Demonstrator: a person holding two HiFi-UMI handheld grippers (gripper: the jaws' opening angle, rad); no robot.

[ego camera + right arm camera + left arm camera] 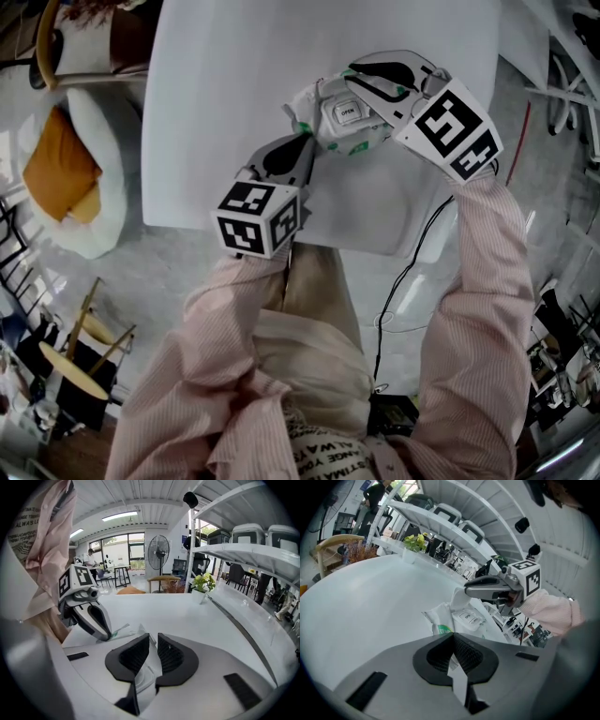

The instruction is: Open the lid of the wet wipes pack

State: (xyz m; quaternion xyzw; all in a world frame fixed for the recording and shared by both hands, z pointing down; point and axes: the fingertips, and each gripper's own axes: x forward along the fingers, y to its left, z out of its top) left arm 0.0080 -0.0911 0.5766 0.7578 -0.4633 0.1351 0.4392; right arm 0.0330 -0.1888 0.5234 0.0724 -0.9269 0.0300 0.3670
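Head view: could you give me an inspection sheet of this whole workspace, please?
Surface: white table.
Job's things: wet wipes pack held between both grippers; its lid looks shut.
Clutter: potted plant at the table's far edge.
Grippers: left gripper shut on one end of the pack; right gripper shut on the other.
Cables: black cable below the right gripper.
Surroundings: chair, fan, shelves.

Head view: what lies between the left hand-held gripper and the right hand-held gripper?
The wet wipes pack lies there; the head view shows the left hand-held gripper and right hand-held gripper each gripping one end.
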